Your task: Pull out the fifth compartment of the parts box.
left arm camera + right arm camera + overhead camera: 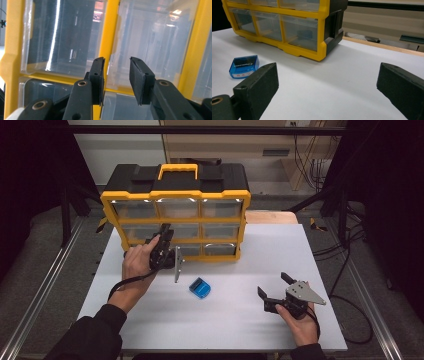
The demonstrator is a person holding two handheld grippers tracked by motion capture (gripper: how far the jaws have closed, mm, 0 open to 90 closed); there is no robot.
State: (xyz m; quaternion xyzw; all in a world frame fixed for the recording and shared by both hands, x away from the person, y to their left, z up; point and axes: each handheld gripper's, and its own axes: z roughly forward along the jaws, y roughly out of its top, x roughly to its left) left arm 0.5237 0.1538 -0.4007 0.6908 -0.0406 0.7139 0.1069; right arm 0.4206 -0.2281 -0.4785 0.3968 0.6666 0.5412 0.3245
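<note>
A yellow and black drawer cabinet (176, 195) with several clear drawers stands at the back of the white table (240, 320). My left gripper (165, 233) is up against its middle row. In the left gripper view its jaws (117, 75) stand a little apart in front of a clear drawer (147, 47), just right of a yellow divider (110, 35); I see nothing pressed between the pads. A small blue box (199, 288) lies flat on the table between the hands. My right gripper (272, 284) rests low at the right, wide open and holding nothing, with the blue box (244, 66) off to its left.
The cabinet (322, 47) has a yellow carry handle (177, 169) on top. A wooden board (271, 216) lies behind the table's right rear edge. Dark frame rails and cables flank the table.
</note>
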